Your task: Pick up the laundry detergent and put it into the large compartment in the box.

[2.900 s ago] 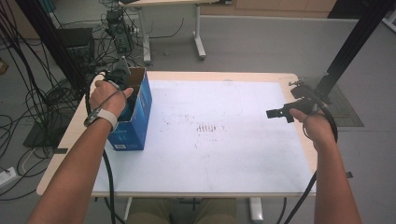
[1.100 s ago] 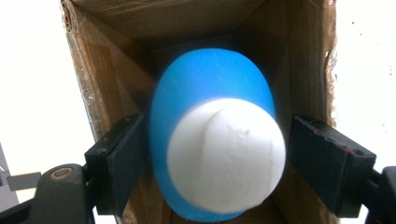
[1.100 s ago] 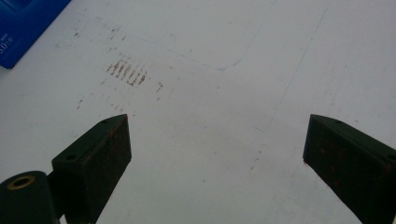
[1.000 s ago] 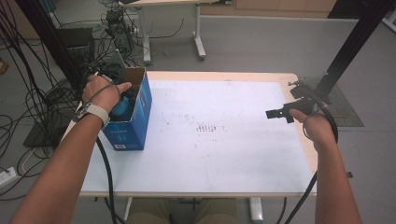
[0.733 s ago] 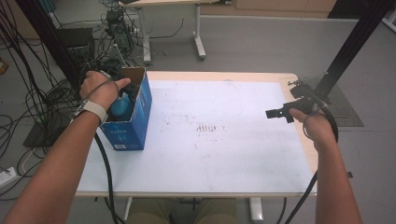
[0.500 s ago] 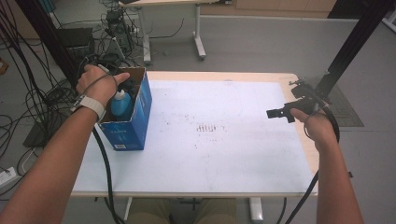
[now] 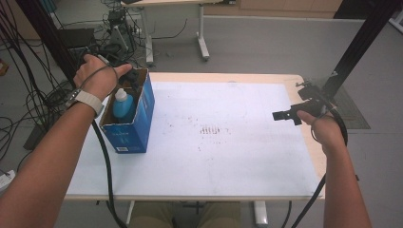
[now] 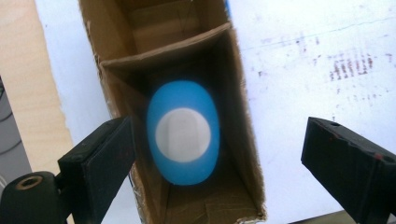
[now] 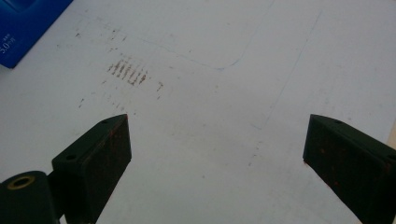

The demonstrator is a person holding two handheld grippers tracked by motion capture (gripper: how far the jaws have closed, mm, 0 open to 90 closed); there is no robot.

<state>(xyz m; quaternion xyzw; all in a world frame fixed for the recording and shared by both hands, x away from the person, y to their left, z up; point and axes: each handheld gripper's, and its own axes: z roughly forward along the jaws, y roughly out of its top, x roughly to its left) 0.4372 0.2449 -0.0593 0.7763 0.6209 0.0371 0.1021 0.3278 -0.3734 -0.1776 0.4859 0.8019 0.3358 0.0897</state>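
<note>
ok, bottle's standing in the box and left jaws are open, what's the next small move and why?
Probably lift the left gripper straight up and clear of the blue carton. Its jaws have just been opening, stand wide apart and touch nothing; the blue bottle stands upright in the carton's near compartment, free of the pads. The right gripper hovers open over bare table.

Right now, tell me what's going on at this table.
A person works with a gripper in each hand. The left gripper hangs above the open blue box at the table's left edge; its jaws have just been opening and stand wide, nothing between them. A blue bottle with a white cap stands upright in the box's nearer compartment. The right gripper is open over the bare white surface at the right side.
</note>
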